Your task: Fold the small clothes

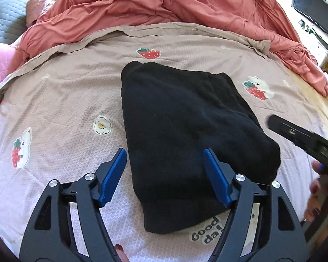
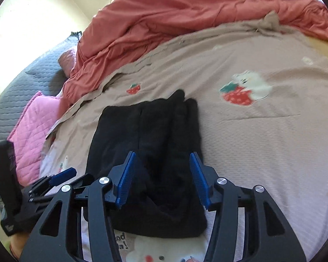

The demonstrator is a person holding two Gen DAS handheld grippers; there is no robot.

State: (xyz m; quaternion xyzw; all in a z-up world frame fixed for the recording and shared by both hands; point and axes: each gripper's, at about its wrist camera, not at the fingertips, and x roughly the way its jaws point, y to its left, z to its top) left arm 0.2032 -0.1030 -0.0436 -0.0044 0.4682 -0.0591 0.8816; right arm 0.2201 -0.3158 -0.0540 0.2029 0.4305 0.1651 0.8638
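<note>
Black folded garment (image 1: 185,131) on bedspread (image 1: 65,100); both hand-held grippers (image 1: 165,152) (image 2: 161,155) hover, jaws apart.

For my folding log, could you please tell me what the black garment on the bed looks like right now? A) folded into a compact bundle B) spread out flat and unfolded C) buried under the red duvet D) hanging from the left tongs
A: the black garment lies folded in layers on the printed bedspread, with both tongs open and holding nothing.

Bed w/ strawberry-print cover (image 1: 65,100): folded black garment (image 1: 181,118), red duvet (image 1: 164,2) on it.
</note>
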